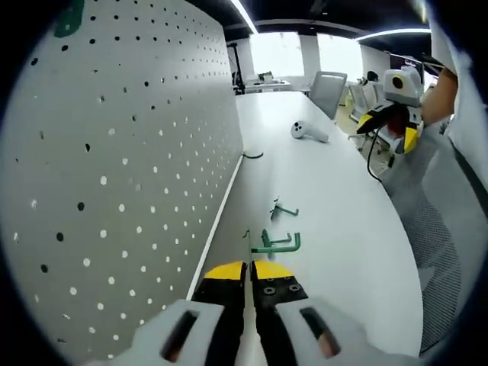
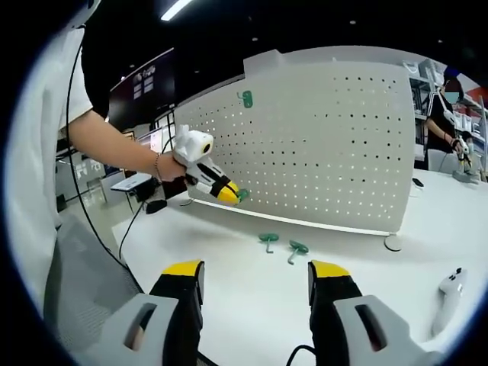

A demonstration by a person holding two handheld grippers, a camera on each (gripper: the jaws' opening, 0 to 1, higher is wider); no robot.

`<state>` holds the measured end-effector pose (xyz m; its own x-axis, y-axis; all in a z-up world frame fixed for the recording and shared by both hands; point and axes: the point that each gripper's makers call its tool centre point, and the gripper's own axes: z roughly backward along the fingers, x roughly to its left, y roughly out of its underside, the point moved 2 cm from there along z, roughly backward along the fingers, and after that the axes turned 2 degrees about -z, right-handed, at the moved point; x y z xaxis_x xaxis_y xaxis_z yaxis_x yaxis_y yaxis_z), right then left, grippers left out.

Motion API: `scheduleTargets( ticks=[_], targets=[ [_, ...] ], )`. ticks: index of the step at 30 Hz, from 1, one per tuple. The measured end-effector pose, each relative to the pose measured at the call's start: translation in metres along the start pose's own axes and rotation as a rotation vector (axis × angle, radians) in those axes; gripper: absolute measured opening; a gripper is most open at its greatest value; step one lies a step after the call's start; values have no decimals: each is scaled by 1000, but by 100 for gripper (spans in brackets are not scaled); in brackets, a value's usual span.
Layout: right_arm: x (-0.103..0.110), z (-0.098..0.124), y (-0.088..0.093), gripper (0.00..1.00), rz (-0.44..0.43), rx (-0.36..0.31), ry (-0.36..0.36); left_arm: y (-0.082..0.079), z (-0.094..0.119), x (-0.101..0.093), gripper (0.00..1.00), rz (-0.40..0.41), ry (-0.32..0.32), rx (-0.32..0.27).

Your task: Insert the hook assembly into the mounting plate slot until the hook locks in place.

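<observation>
The left gripper [image 1: 249, 280] is hovering near the pegboard [image 1: 122, 175] base, jaws pressed together, with a green piece at its tips in the right gripper view. The right gripper [image 2: 255, 278] is hanging wide open above the white table [image 2: 229, 305]. Two green hooks [image 2: 268, 241] [image 2: 296, 248] are lying just before the pegboard.

A long white table [image 1: 335, 191] runs toward bright windows [image 1: 278, 53] (ceiling light strips [image 1: 244, 14] overhead), grey chair [image 1: 328, 90] beyond.
</observation>
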<state>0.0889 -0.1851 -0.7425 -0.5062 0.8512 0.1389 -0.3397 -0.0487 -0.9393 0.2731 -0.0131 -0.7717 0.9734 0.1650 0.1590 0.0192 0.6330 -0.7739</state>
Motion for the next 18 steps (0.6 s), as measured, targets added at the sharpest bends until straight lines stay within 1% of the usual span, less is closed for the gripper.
scheduleTargets(
  ticks=[1, 4, 5, 11, 13, 14, 16, 18],
  targets=[
    [0, 0, 0, 53, 0, -1, 0, -2, 1, -1, 3, 0, -4, -13],
    [2, 0, -1, 53, 9, -3, -7, -6, 5, -2, 3, -3, -17, -23],
    [1, 0, 0, 53, 11, 2, -5, -9, 7, -2, 3, 11, -24, -42],
    [1, 1, -1, 52, 7, -2, -3, -20, 16, -1, 3, 36, -70, -87],
    [1, 1, -1, 52, 6, -4, -2, -24, 19, -3, 3, 53, -79, -116],
    [1, 1, -2, 52, 8, -6, -1, -25, 21, -3, 3, 61, -85, -127],
    [1, 1, -2, 51, 7, -7, 0, -24, 23, -6, 3, 60, -98, -126],
    [1, 1, -2, 52, 1, -11, -1, -26, 27, -8, 3, 67, -104, -141]
  ],
)
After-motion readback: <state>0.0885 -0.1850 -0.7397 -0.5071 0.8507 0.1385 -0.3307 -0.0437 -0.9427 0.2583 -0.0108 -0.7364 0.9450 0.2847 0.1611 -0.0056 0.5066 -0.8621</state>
